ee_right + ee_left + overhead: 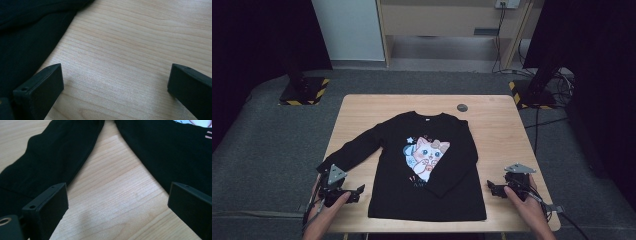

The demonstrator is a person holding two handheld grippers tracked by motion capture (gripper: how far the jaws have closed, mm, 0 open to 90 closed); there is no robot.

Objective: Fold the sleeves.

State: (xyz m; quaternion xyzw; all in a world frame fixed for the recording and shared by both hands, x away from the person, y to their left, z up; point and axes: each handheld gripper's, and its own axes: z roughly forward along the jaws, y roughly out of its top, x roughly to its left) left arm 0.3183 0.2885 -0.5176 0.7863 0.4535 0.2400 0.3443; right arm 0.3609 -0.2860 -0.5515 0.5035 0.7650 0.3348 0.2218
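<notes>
We see the black shirt [432, 165] lying flat mid-counter [502, 130], one sleeve folded across, the other stretched left. Both tools, left [356, 192] and right [492, 188], stand released beside its near corners. It looks light and limp; we would pinch seams or hem.

The black shirt [172, 152] is cut off by the top and side edges of the left gripper view, so just a sliver of its cat print is seen. The small round object [462, 107] on the table [502, 130] is too small to be identified.
</notes>
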